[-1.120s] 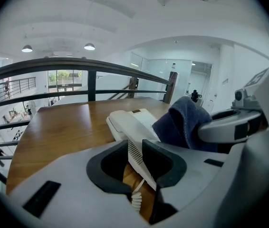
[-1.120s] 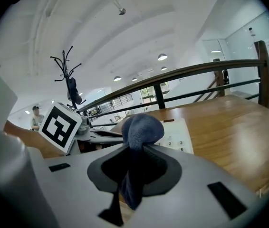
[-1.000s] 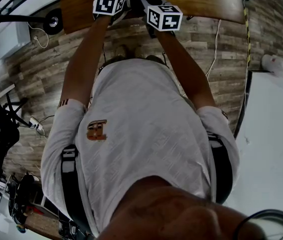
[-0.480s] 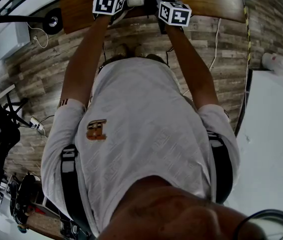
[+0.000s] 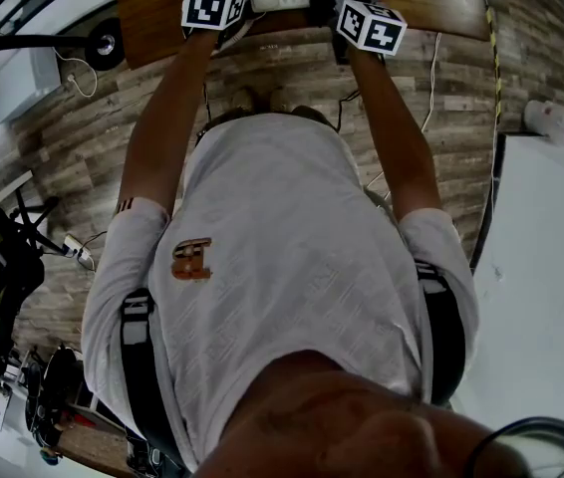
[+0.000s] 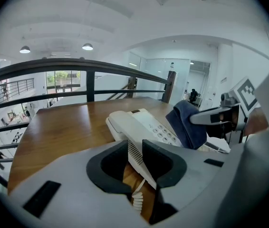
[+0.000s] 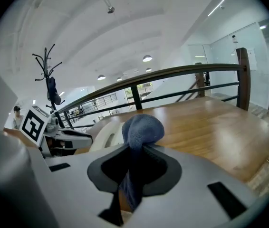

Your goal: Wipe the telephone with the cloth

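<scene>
Telephone point(image 6: 141, 127) sitting on the tabletop point(image 6: 63, 127), wiping apparently under way.
Left tool point(image 6: 134, 152) is clamping its near edge; right tool point(image 7: 133, 161) is pinching the blue cloth point(image 7: 141, 129) beside the keypad; the amount already cleaned is not showing.

Blue cloth point(image 7: 141, 128), white telephone point(image 6: 146, 125)

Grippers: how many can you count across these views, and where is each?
2. The left gripper clamps the telephone's near edge; the right gripper holds the blue cloth to its right. None seems hidden.
</scene>
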